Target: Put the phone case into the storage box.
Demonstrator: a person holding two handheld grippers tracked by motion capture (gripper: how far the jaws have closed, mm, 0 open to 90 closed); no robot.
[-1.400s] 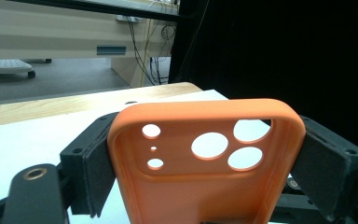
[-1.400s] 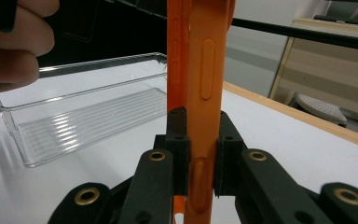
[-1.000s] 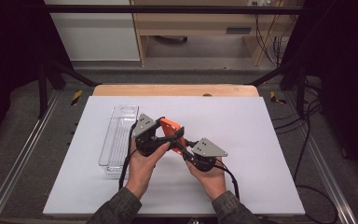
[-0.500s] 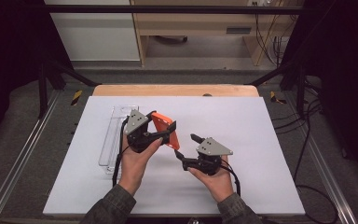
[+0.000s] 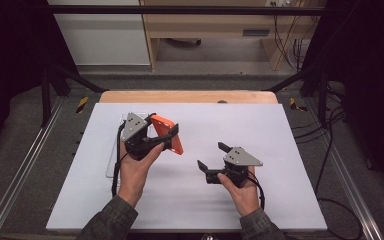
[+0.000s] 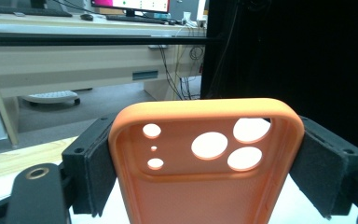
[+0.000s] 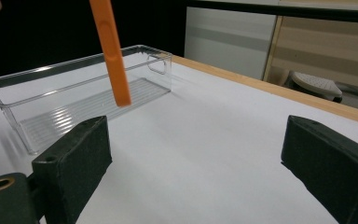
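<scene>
- High view: my left gripper (image 5: 167, 137) has its jaws clamped on the long edges of the orange phone case (image 5: 168, 133), lifted clear above the white surface's left half, just beside the clear plastic bin (image 5: 112, 162).
- My right gripper (image 5: 214, 156) hangs wide open, empty, near the front edge.
- I judge the case still has to go in the bin.
- Beyond the surface's far edge: wooden desk (image 5: 220, 25), cables, dark curtains.
</scene>
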